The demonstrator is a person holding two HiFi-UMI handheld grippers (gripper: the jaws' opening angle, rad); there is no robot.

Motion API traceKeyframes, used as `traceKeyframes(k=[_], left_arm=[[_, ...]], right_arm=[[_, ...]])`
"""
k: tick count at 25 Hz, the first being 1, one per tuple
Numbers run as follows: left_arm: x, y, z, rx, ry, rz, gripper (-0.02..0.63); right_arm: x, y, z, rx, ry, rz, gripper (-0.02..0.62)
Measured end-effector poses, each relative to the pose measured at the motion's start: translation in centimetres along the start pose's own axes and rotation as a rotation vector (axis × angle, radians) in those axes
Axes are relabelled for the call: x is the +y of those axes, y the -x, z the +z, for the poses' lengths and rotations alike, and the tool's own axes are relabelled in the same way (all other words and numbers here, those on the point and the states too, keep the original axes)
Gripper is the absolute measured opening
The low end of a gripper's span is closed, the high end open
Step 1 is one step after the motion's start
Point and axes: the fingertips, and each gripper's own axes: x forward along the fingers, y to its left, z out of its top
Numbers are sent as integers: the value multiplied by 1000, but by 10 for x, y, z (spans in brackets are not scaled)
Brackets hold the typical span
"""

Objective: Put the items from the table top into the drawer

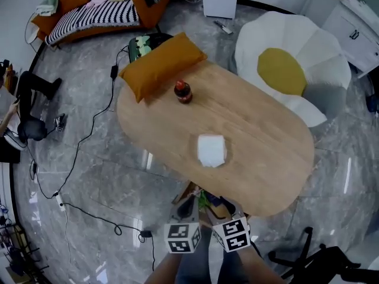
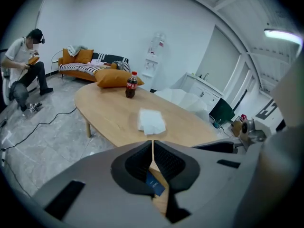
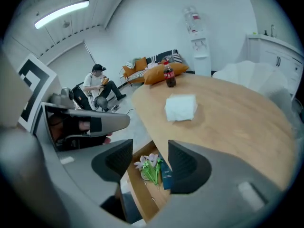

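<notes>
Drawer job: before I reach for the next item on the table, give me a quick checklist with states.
1. Drawer open: ok, it stands open under the table's near edge.
2. Right gripper ready: ok, jaws apart, nothing between them.
3. Left gripper ready: not ok, jaws together, empty.
4. Table top cleared: not ok, white tissue pack and upright cola bottle are on it.
5. Room in drawer: cannot tell, flowers and blue box lie inside, rest partly hidden.

No lettering or label here is clear enough to read.
</notes>
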Motion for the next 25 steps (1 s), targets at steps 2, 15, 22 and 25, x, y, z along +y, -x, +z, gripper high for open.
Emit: traceKeyframes(k=[2, 15, 22, 25], left_arm=[[-11, 11, 16, -26, -10, -11, 20], [-101, 73, 101, -166, -80, -146, 20], [-141, 106, 147, -282, -78, -201, 20], [-150, 110, 163, -307, -102, -211, 20]], right_arm=[[-1, 19, 16, -34, 4, -15, 229], [5, 121, 91, -221, -21, -87, 227], [-4, 175, 140, -345, 1, -154, 215], [-8, 199, 153, -400, -20, -190, 215]])
